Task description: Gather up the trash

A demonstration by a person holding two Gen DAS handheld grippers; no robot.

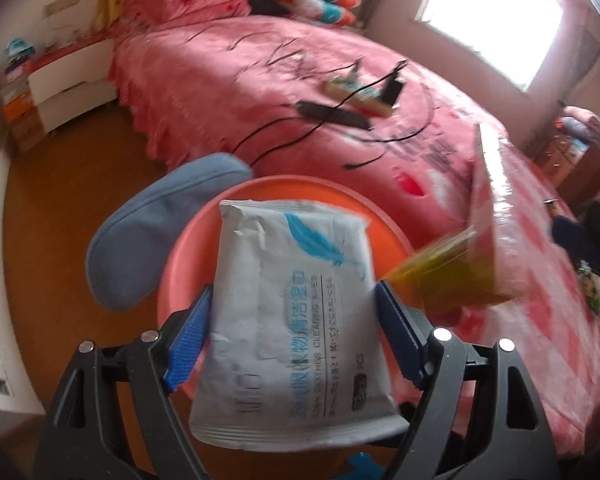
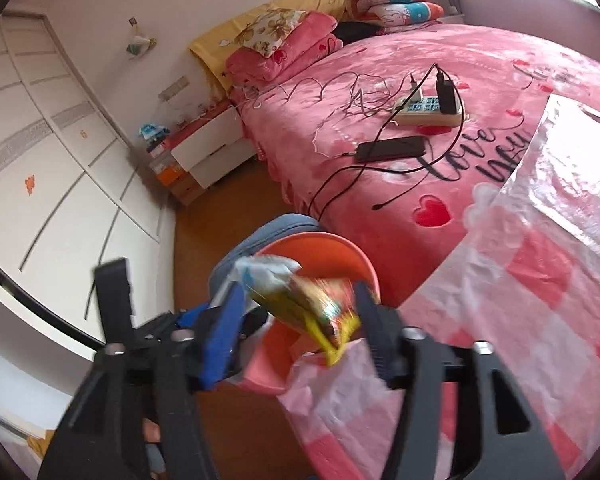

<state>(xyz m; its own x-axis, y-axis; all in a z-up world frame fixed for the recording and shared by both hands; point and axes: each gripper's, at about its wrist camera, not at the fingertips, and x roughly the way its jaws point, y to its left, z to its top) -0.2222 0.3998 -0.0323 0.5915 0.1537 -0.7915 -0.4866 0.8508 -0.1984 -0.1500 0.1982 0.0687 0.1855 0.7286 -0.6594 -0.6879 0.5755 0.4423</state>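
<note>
My left gripper (image 1: 294,312) is shut on a white wet-wipes packet (image 1: 296,300) with a blue feather print, its blue pads pressing on both long edges. The packet hangs over a round orange-pink bin (image 1: 300,179) on the floor beside the bed. My right gripper (image 2: 296,320) is open above the same bin (image 2: 324,238). Between its spread fingers is a blurred yellow-green snack wrapper (image 2: 312,304) that neither pad presses on. The wrapper (image 1: 440,276) also shows as a blur by the bin's right rim. The wipes packet (image 2: 256,270) peeks in behind the wrapper.
A blue-grey padded thing (image 1: 160,228) lies against the bin's left side. The pink bed (image 2: 400,176) carries a power strip (image 2: 424,110), a black phone (image 2: 392,148) and cables. A pink-checked plastic sheet (image 2: 540,260) covers its near corner. A white nightstand (image 2: 212,148) and wardrobe (image 2: 60,160) stand left.
</note>
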